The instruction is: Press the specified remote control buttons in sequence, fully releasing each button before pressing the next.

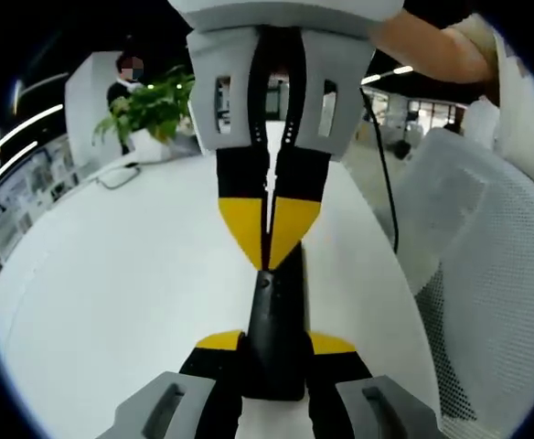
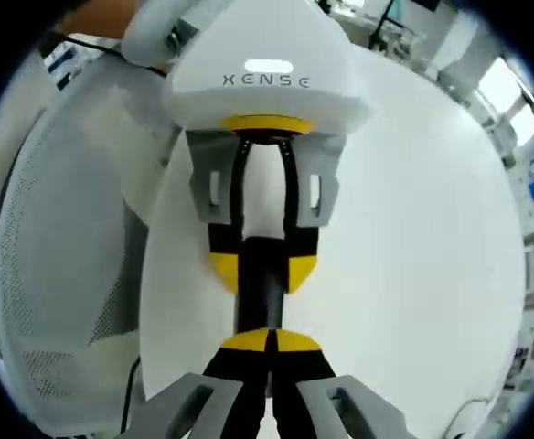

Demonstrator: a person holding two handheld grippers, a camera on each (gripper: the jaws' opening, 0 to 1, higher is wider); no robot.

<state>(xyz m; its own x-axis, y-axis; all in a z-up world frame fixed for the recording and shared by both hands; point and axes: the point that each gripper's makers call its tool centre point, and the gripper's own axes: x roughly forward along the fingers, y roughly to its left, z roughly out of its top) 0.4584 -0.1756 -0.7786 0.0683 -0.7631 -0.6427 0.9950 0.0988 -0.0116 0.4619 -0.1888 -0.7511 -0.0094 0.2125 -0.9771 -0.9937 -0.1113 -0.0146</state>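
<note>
On the round white tabletop (image 1: 112, 302), my left gripper (image 1: 274, 340) pinches the slim black plastic remote control (image 1: 274, 329) between its yellow-tipped fingers (image 1: 219, 342), while my right gripper (image 2: 269, 343), fingers (image 2: 245, 342) pressed together, bears its tip on the remote's upper face. I judge one press underway, with the sequence's progress not determinable. The only legible writing is "XENSE" on the left gripper's white housing (image 2: 267, 78).

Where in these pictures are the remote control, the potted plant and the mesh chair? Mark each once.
remote control (image 1: 274, 338): left gripper view, middle of its dark body.
potted plant (image 1: 153, 105): left gripper view, on its green leaves.
mesh chair (image 1: 486, 274): left gripper view, on its white mesh back.
</note>
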